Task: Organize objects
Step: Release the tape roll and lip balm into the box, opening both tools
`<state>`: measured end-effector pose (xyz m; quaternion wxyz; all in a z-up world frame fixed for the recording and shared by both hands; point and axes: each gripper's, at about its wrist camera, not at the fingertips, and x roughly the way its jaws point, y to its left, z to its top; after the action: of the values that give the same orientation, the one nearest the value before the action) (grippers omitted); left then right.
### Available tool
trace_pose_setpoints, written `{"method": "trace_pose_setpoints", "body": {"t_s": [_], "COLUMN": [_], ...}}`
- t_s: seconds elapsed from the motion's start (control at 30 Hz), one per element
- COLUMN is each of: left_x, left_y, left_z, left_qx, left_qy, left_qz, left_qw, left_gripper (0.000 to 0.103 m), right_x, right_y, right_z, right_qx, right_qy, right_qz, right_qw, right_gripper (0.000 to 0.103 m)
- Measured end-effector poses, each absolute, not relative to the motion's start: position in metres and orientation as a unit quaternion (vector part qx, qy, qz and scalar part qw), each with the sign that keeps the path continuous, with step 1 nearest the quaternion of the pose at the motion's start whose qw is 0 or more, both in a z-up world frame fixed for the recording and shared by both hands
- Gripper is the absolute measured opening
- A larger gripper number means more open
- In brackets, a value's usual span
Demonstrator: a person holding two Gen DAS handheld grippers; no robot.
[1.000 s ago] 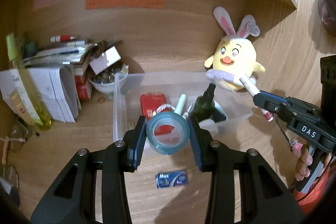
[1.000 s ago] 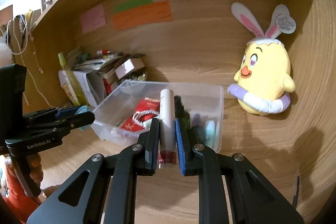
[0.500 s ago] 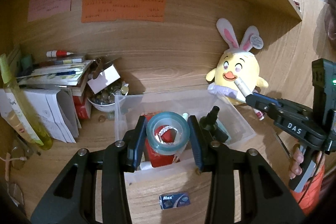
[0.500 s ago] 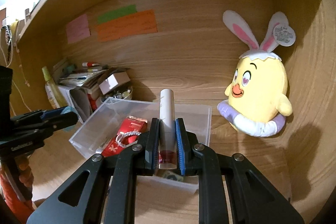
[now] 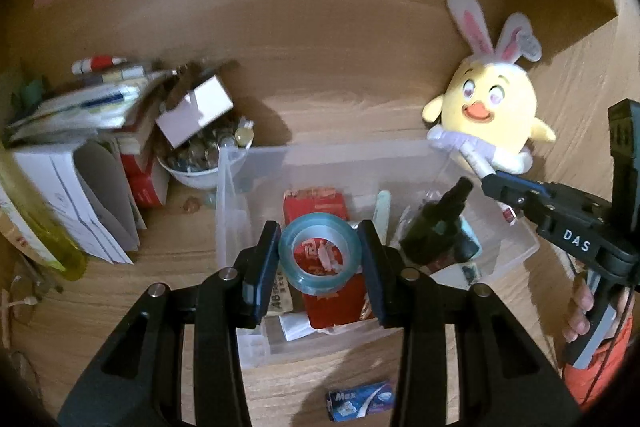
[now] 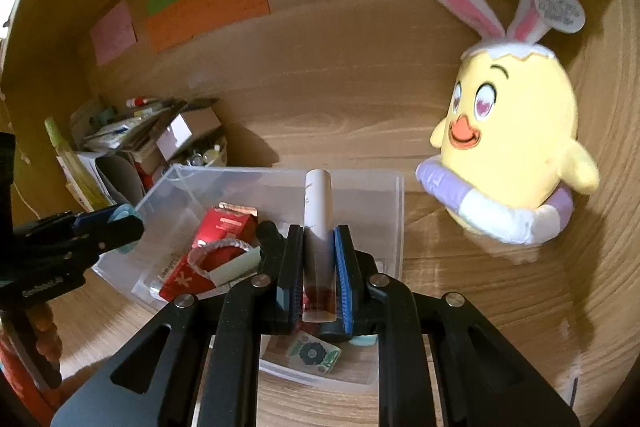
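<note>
**Mia:** While the left gripper (image 5: pixel 320 259) hangs over the clear plastic bin (image 5: pixel 516 239), what is it holding?

**Ben:** A roll of clear tape (image 5: pixel 319 257). It looks blue-green and see-through, like a fat ring with a big round hole. You can see red through the hole. The two pads squeeze it from both sides, so the jaws are partly apart around it.

**Mia:** And the right gripper (image 6: pixel 318 267)?

**Ben:** It pinches a thin white tube (image 6: pixel 318 223), nearly closed on it. The tube is round and smooth, with tiny writing down one side. Its low end looks dark red. It sticks up past the pads and is over the bin too.

**Mia:** What is in the bin?

**Ben:** A red packet (image 5: pixel 316 207), a small red bag with a white rope handle (image 6: pixel 216 259), a dark green bottle (image 5: pixel 436 231) lying tilted, and a little tile with a flower on it (image 6: pixel 312 355) near the front wall.

**Mia:** Where does the bin sit?

**Ben:** On the wooden desk (image 5: pixel 352 115), near the back wall. A yellow chick plush with bunny ears (image 6: pixel 516 147) stands just beside its right end. A bowl of shiny bits (image 5: pixel 200 155) touches its back left corner, next to a messy pile of papers and boxes (image 5: pixel 80 147).

**Mia:** Anything near the front edge?

**Ben:** A small blue box that says Max (image 5: pixel 360 403) lies on the desk, just in front of the bin.
</note>
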<state>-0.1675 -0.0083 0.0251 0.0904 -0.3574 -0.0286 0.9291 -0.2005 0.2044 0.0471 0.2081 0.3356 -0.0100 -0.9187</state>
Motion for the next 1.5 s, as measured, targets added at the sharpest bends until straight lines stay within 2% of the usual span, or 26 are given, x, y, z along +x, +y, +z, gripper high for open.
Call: {"method": "trace_pose_setpoints", "body": {"t_s": [0.37,0.67,0.7,0.77,0.83,1.03,1.2,1.27,1.5], "left_x": [-0.177,-0.168,-0.166,-0.161,-0.154,-0.134,-0.12,-0.114,-0.093], "left_y": [-0.001,0.004,0.004,0.003,0.003,0.001,-0.001,-0.002,-0.006], "left_z": [0.009,0.019,0.021,0.025,0.029,0.04,0.04,0.038,0.029], "left_qx": [-0.379,-0.372,-0.37,-0.364,-0.356,-0.337,-0.336,-0.337,-0.347], "left_qy": [-0.019,-0.015,-0.015,-0.014,-0.013,-0.008,-0.009,-0.007,-0.011], "left_qz": [0.92,0.922,0.922,0.925,0.929,0.936,0.937,0.936,0.933], "left_qw": [0.096,0.108,0.109,0.108,0.105,0.102,0.1,0.097,0.097], "left_gripper": [0.039,0.04,0.041,0.047,0.052,0.067,0.079,0.081,0.081], "right_x": [-0.211,-0.208,-0.207,-0.203,-0.199,-0.183,-0.161,-0.152,-0.128], "right_y": [0.194,0.193,0.194,0.197,0.201,0.206,0.204,0.202,0.193], "right_z": [0.03,0.029,0.031,0.036,0.041,0.05,0.059,0.063,0.064], "right_qx": [0.365,0.364,0.362,0.354,0.346,0.334,0.314,0.306,0.295], "right_qy": [-0.001,0.015,0.013,0.01,0.009,0.013,0.026,0.029,0.048], "right_qz": [-0.907,-0.91,-0.911,-0.914,-0.918,-0.922,-0.928,-0.93,-0.93], "right_qw": [0.211,0.2,0.199,0.198,0.194,0.193,0.199,0.203,0.213], "right_gripper": [0.014,0.016,0.018,0.029,0.036,0.037,0.05,0.054,0.054]}}
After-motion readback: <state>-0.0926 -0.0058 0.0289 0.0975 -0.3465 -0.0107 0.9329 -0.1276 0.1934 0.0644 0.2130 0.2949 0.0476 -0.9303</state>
